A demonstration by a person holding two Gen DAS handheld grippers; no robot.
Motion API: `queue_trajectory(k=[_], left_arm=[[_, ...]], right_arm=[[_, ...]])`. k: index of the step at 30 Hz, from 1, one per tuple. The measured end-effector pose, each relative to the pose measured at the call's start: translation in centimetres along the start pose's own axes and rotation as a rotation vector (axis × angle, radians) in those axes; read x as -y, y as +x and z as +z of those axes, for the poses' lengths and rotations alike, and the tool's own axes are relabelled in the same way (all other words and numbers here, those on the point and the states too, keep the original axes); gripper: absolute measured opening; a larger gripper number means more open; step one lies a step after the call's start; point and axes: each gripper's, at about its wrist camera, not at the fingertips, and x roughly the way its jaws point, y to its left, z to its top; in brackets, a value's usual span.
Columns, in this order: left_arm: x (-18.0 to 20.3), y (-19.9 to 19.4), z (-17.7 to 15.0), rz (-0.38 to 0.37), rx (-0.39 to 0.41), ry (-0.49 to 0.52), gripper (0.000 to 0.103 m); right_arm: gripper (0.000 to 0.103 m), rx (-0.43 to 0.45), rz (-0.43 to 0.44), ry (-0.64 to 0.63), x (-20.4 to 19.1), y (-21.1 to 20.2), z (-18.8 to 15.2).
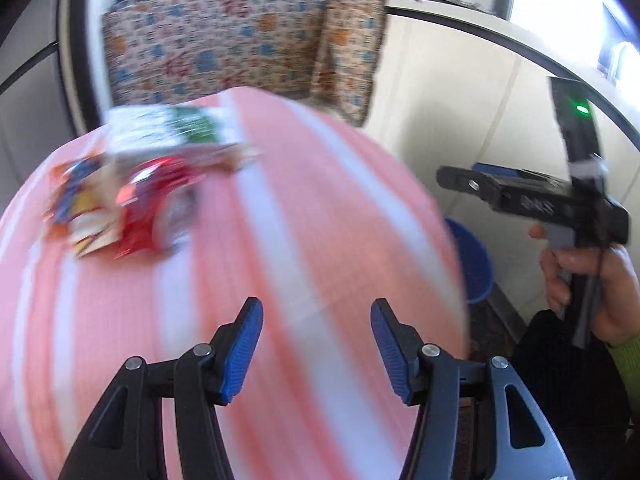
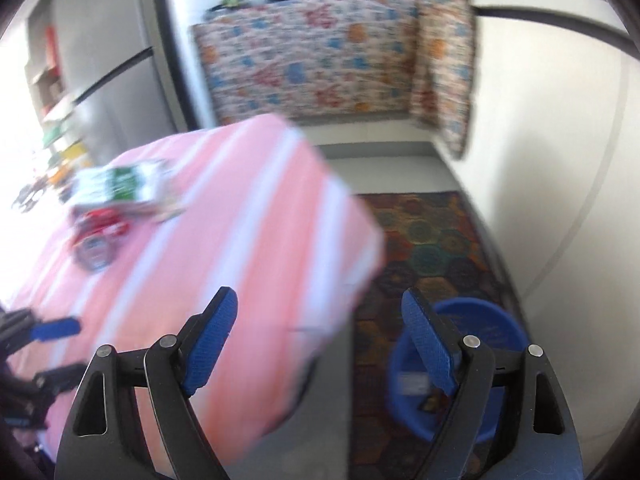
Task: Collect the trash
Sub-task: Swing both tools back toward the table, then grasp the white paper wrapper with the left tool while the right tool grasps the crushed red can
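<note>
Carton (image 1: 168, 130) print blurred — both jaws apart.

Daylight floods both views, blown out to white at the far right of the left wrist view and along the left edge of the right wrist view. Motion blur smears the striped tablecloth (image 1: 304, 216), the wrappers (image 1: 132, 192) and the patterned cloth (image 2: 312, 56) beyond, while the near blue pads (image 2: 212, 344) stay sharp. Fisheye bending curves walls, and the corners fall dark.
</note>
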Motion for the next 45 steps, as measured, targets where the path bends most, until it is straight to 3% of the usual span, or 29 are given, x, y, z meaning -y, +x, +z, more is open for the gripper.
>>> queue_trajectory(k=[5,11,20,27,35,37,39,40,41,45], left_arm=[[-7.3,-1.6,-2.1,0.12,-0.009,-0.074,0.057],[-14.4,-1.5,-2.1,0.151,-0.027,-0.158,0.057],[-19.6,1.6,2.1,-0.023,-0.022,-0.109,0.057],[-22.9,4.0,5.2,-0.071,-0.041,-0.079,0.06],[-22.8,5.1,6.9,-0.17,-0.048,-0.025,0.064],[-22.7,5.2,7.1,-0.178,-0.043,-0.019,0.062],[-22.7,5.1,6.9,-0.184,-0.037,-0.019,0.04],[-22.6,4.8,6.6,-0.191,-0.032,-0.025,0.036],[-22.5,4.5,6.3,-0.188,-0.032,-0.028,0.024],[-21.4,1.7,4.0,-0.138,-0.018,-0.046,0.023]], right_arm=[[0.087,-0.039,0.138,-0.148,-9.7,2.0,-1.0],[0.087,-0.123,0.152,-0.26,-15.5,5.8,-1.7],[0.093,-0.144,0.142,-0.25,-15.8,6.6,-2.3],[0.095,-0.138,0.142,-0.252,-15.8,6.3,-2.6],[0.095,-0.136,0.142,-0.252,-15.8,6.2,-2.6],[0.095,-0.135,0.14,-0.252,-15.8,6.2,-2.7],[0.095,-0.133,0.139,-0.25,-15.8,6.3,-2.6],[0.095,-0.132,0.139,-0.25,-15.8,6.3,-2.6],[0.095,-0.131,0.139,-0.25,-15.8,6.3,-2.6],[0.095,-0.129,0.14,-0.248,-15.7,6.2,-2.6]])
